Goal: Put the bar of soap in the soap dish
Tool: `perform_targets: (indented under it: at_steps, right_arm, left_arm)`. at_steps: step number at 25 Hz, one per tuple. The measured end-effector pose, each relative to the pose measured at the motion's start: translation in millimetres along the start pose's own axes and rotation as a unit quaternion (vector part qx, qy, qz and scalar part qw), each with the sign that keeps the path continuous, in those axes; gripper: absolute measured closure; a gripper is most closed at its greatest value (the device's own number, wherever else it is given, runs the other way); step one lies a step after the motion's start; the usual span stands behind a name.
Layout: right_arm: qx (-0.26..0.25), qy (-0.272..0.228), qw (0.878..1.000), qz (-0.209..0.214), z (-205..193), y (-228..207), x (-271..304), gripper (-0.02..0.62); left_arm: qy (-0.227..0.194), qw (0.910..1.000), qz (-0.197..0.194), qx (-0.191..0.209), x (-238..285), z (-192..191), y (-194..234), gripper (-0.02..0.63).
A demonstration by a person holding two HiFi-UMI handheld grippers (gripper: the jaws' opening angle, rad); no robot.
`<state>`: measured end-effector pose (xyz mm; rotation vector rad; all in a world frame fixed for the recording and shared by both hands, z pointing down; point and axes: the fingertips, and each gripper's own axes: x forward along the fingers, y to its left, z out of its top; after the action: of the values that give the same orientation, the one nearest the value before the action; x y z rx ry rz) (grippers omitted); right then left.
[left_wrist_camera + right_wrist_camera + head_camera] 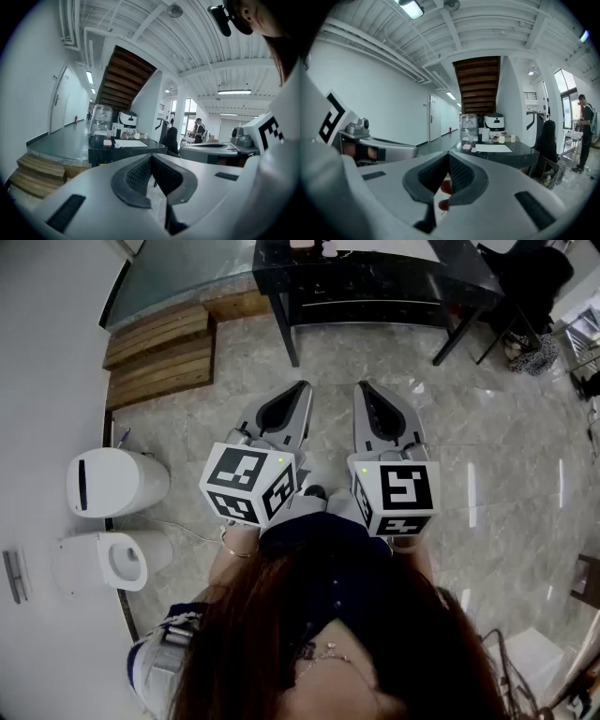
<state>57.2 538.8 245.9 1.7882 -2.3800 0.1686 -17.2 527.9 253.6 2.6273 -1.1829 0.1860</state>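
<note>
I stand on a marble floor a few steps short of a dark table [375, 282]. Both grippers are held out toward it, side by side. My left gripper [302, 387] is shut with nothing between its jaws, and its tips meet in the left gripper view [151, 156]. My right gripper [362, 387] is also shut and empty, as the right gripper view [449, 154] shows. Small pale items [467, 146] lie on the near corner of the table [506, 154]. They are too small to tell soap from dish.
Wooden steps [159, 348] rise at the left by a grey platform. Two white bins [112, 482] stand against the left wall. On the table are a clear jug [101, 119], a white appliance [125, 119] and a white sheet [492, 147]. A dark chair [525, 277] stands at the table's right, and people are far off [199, 127].
</note>
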Motion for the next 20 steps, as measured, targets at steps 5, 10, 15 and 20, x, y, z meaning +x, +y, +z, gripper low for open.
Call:
perform_targets:
  at_steps: [5,10,15,20]
  right_arm:
    - [0.001,-0.001,1.000,0.002,-0.1,-10.2,0.8,0.597]
    - [-0.002,-0.007,1.000,0.011,0.5,-22.8,0.4,0.597]
    - [-0.011,-0.009,0.999,0.029,-2.3,-36.5,1.1,0.597]
    - [-0.004,-0.010,0.999,0.046,-3.3,-46.8,6.1,0.597]
  left_arm:
    - [0.002,1.0000,0.003,-0.003,8.7,-1.0,-3.6,0.611]
    - [0.001,0.9999,0.011,-0.006,18.9,-0.4,-9.3,0.611]
    - [-0.009,0.9996,0.027,-0.009,28.6,2.3,-17.1,0.611]
    - [-0.011,0.9990,0.041,-0.016,35.0,2.6,-20.0,0.611]
